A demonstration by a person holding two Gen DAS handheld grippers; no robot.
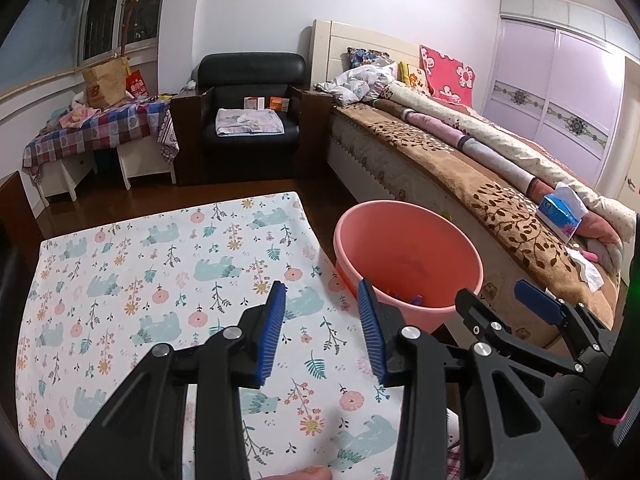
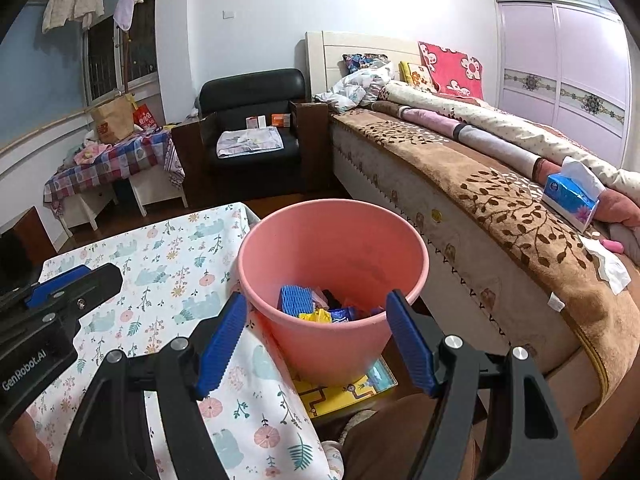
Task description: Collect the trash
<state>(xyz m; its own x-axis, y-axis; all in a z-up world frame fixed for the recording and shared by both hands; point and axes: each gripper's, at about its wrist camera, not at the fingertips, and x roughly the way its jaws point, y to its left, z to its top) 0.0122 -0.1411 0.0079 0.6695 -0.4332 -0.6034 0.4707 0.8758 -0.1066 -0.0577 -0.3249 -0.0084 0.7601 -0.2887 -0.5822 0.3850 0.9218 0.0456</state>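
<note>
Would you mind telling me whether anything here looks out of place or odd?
A crumpled white tissue lies loose on the brown leaf-patterned blanket, beside the blue tissue pack, not in the pink plastic bucket.

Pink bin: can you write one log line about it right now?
pink bin: trash inside | left gripper: open, empty | right gripper: open, empty | floral tablecloth: no trash seen
</note>
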